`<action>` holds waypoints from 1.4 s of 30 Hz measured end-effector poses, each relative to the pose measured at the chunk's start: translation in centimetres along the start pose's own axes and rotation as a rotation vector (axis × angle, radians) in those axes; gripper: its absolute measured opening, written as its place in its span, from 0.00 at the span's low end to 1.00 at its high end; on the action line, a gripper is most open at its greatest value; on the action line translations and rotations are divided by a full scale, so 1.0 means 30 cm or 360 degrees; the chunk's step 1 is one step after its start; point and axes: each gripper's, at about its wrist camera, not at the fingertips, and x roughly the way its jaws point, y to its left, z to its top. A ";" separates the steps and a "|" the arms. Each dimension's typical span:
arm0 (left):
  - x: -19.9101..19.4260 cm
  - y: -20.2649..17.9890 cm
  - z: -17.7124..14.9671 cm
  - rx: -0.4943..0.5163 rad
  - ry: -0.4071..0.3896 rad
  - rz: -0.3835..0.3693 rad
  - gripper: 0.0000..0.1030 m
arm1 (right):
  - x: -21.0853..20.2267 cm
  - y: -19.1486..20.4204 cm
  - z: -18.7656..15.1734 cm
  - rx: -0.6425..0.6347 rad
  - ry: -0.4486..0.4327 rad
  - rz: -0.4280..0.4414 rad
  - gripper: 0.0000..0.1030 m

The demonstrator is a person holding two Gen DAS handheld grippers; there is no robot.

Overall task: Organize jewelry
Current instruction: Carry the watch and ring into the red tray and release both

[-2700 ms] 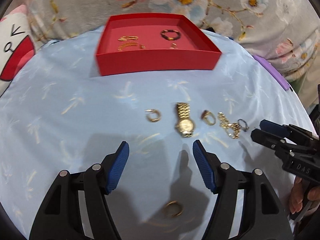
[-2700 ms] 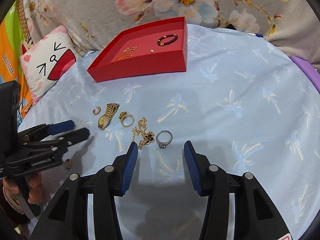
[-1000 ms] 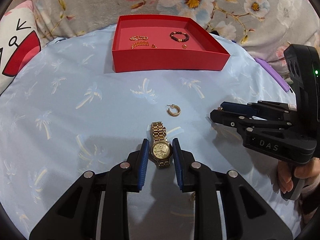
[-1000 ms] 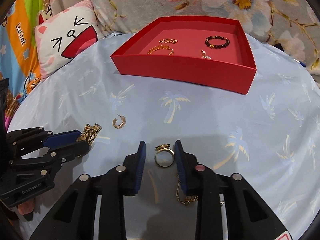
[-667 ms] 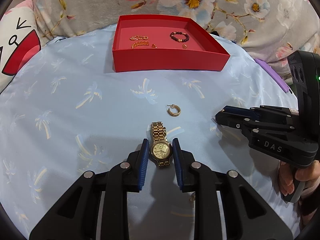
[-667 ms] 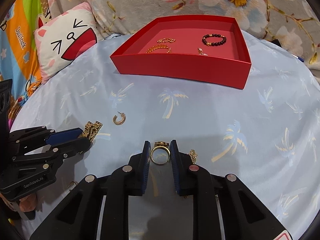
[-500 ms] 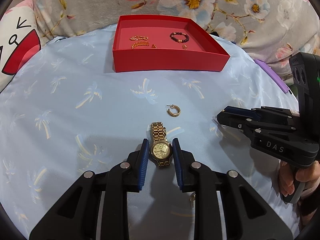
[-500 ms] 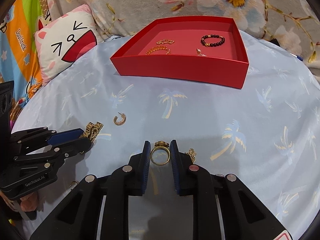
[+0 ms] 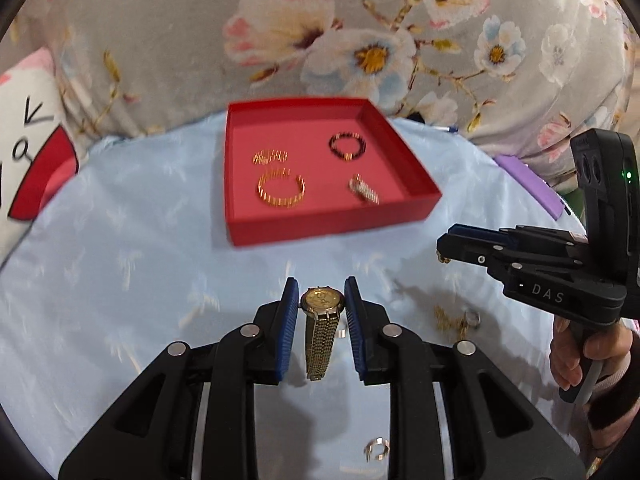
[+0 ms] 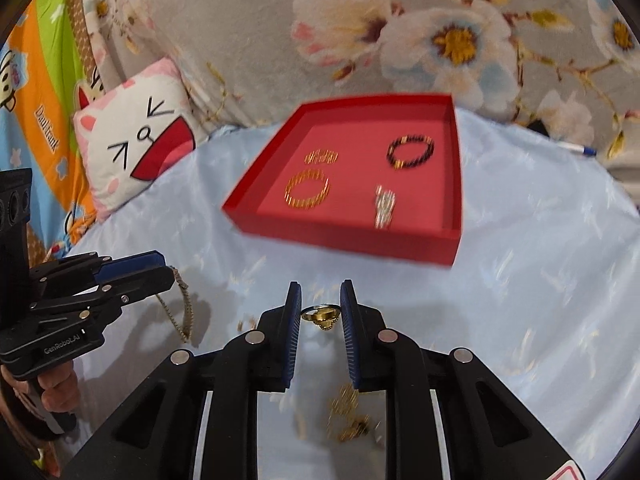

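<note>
My left gripper is shut on a gold watch; its band hangs down above the blue cloth. The watch band also shows dangling in the right wrist view. My right gripper is shut on a gold ring, lifted off the cloth; this gripper shows from the side in the left wrist view. A red tray ahead holds a gold bracelet, a gold chain piece, a dark bead bracelet and a small silver piece.
On the blue cloth lie a gold chain tangle, a silver ring and a small hoop. A cat-face cushion sits at the left, a purple object and a pen at the right.
Both grippers have risen off the cloth with their pieces and moved toward the red tray. The watch now hangs from the left fingers; the ring is in the air between the right fingers.
</note>
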 end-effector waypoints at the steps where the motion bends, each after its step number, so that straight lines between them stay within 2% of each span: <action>1: 0.005 0.002 0.038 0.0002 -0.0017 -0.0001 0.22 | 0.001 -0.011 0.034 0.0004 -0.0012 -0.0010 0.18; 9: 0.132 0.034 0.308 -0.0017 -0.0108 0.0034 0.22 | 0.115 -0.140 0.278 0.0109 -0.0036 -0.0106 0.18; 14: 0.281 0.075 0.417 -0.0081 -0.0074 0.0016 0.22 | 0.245 -0.192 0.349 0.0173 0.0027 -0.0121 0.18; 22: 0.462 0.143 0.459 -0.0144 0.0005 0.0065 0.22 | 0.418 -0.210 0.348 0.0198 0.0145 -0.0121 0.18; 29: 0.553 0.202 0.454 -0.0193 0.0048 0.0140 0.22 | 0.470 -0.217 0.348 0.0187 0.0159 -0.0167 0.18; 34: 0.575 0.240 0.459 -0.0263 0.0018 0.0156 0.22 | 0.478 -0.215 0.350 0.0184 0.0136 -0.0171 0.18; 42: 0.508 0.272 0.497 -0.0268 -0.0100 0.0190 0.23 | 0.461 -0.215 0.352 0.0188 0.0103 -0.0153 0.20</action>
